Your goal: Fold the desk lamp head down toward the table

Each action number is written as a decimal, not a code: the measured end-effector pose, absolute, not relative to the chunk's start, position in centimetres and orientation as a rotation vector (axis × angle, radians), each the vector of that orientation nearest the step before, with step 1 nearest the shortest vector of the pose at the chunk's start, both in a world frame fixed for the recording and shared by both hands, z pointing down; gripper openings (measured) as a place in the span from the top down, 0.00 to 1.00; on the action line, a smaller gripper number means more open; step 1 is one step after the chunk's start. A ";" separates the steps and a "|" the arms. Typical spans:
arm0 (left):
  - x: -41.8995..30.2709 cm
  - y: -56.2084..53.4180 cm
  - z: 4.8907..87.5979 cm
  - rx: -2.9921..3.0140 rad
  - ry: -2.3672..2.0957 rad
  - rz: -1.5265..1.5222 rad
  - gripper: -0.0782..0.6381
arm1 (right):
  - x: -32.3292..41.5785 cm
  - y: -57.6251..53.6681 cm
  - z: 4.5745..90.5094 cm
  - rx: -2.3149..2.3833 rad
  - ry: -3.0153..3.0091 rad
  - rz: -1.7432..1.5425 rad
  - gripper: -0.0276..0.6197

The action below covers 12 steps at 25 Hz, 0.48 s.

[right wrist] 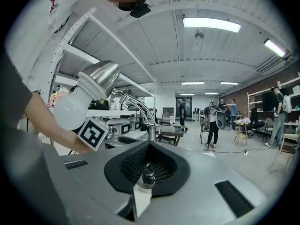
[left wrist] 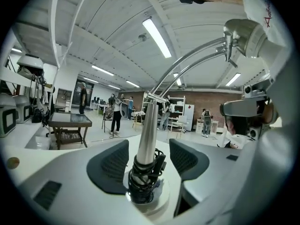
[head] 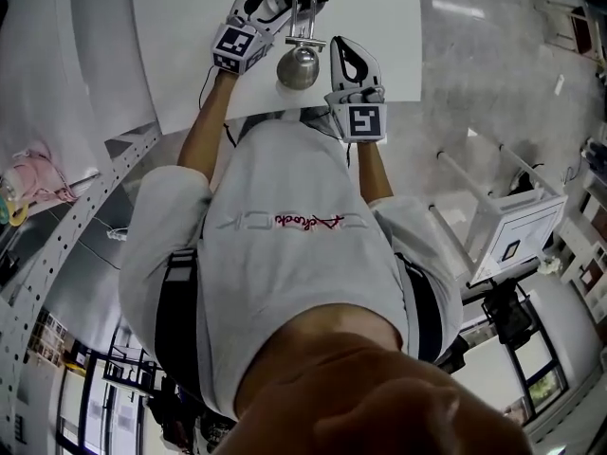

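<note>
Left gripper view: left gripper (left wrist: 149,162) released, astride the upright lamp post (left wrist: 146,125); lamp head (left wrist: 243,36) sits upper right, nearer the clenched right gripper (right wrist: 147,167).

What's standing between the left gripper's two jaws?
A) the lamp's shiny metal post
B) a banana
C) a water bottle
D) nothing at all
A: in the left gripper view the lamp's post, with a black cord wound round its foot, rises inside the open left gripper, touching neither pad.

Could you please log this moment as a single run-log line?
left gripper: open, jaws astride lamp post | right gripper: shut, beside lamp head | fold: not yet done
</note>
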<state>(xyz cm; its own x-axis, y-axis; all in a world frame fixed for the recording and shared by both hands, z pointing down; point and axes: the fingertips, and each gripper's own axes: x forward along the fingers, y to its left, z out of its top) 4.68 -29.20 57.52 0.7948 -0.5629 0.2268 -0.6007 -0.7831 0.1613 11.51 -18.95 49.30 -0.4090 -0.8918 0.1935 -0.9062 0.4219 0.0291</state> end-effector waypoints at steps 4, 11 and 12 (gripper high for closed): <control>6.6 -31.1 56.8 2.789 -0.868 0.245 0.51 | 11.2 -18.5 48.9 1.581 -2.482 0.126 0.92; 9.2 -33.5 55.3 2.822 -0.855 0.184 0.51 | 10.3 -18.4 48.0 1.508 -2.514 0.063 0.92; 9.4 -33.6 55.1 2.830 -0.854 0.181 0.52 | 10.2 -18.5 47.8 1.503 -2.520 0.054 0.92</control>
